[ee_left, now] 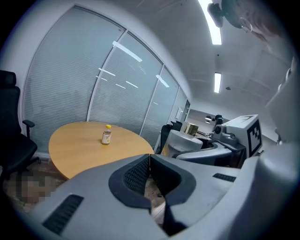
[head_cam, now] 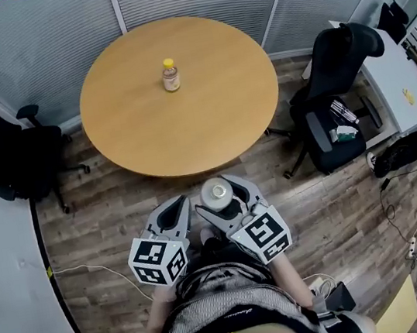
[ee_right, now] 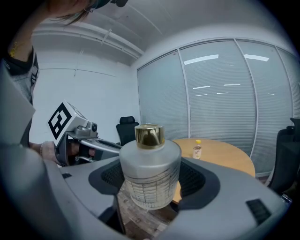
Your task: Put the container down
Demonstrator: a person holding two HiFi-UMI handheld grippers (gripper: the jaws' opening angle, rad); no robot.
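A frosted glass container (ee_right: pixel 150 171) with a gold cap sits upright between the jaws of my right gripper (ee_right: pixel 151 180), which is shut on it. In the head view the container (head_cam: pixel 217 192) hangs over the floor just short of the round wooden table (head_cam: pixel 209 122), with the right gripper (head_cam: pixel 221 199) around it. My left gripper (head_cam: pixel 175 212) is beside it on the left, shut and empty; its jaws meet in the left gripper view (ee_left: pixel 150 176). The container (ee_left: pixel 185 143) also shows to the right there.
A small bottle with a yellow cap (head_cam: pixel 170 75) stands on the table's far half. Black office chairs stand left (head_cam: pixel 3 155) and right (head_cam: pixel 336 102) of the table. A desk (head_cam: pixel 403 84) lies at the far right. Blinds cover the glass wall behind.
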